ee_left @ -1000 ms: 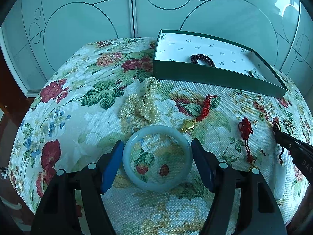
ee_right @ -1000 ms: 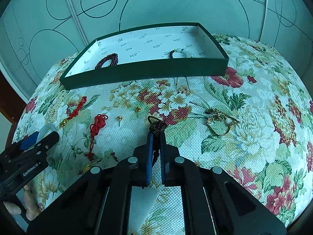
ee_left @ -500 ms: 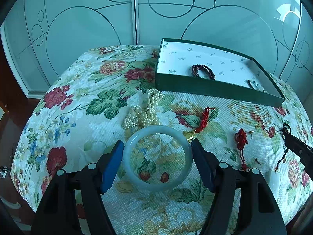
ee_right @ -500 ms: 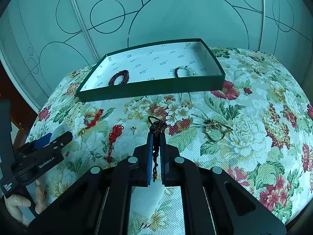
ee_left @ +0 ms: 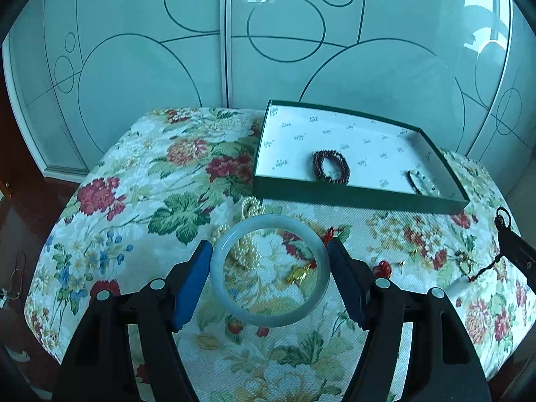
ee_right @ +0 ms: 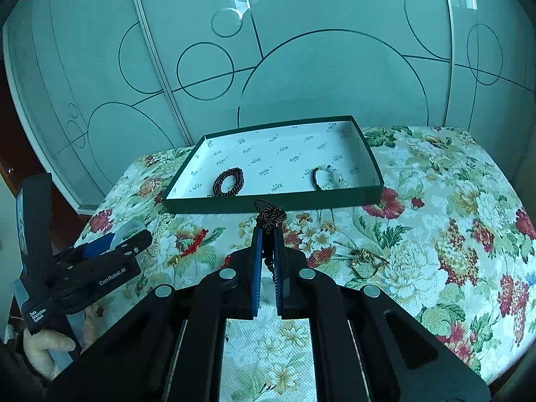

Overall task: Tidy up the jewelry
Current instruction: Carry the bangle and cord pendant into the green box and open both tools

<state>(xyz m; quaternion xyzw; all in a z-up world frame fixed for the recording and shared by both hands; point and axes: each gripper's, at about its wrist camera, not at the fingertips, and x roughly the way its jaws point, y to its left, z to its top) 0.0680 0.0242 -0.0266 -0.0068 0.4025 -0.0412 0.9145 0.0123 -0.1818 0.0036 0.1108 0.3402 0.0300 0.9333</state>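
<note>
My left gripper [ee_left: 269, 268] is shut on a pale jade bangle [ee_left: 268, 320] and holds it above the floral cloth. My right gripper [ee_right: 266, 236] is shut on a dark braided cord pendant [ee_right: 270, 217], lifted off the cloth; the cord also shows in the left wrist view [ee_left: 502, 221]. The green box [ee_left: 361, 196] with white lining stands at the back; it holds a dark red bead bracelet [ee_left: 330, 165] and a dark bracelet with pale beads [ee_right: 330, 177]. The left gripper shows in the right wrist view [ee_right: 130, 234].
On the floral cloth [ee_left: 140, 201] lie a pearl necklace [ee_left: 248, 207], a red knot charm with gold piece [ee_right: 191, 244], a red tassel charm [ee_left: 382, 268] and a gold chain necklace [ee_right: 366, 261]. Frosted glass doors [ee_right: 301, 67] stand behind the table.
Both grippers have risen and drawn back from the cloth, carrying the bangle and the cord pendant. The box now sits lower and farther in both views.
</note>
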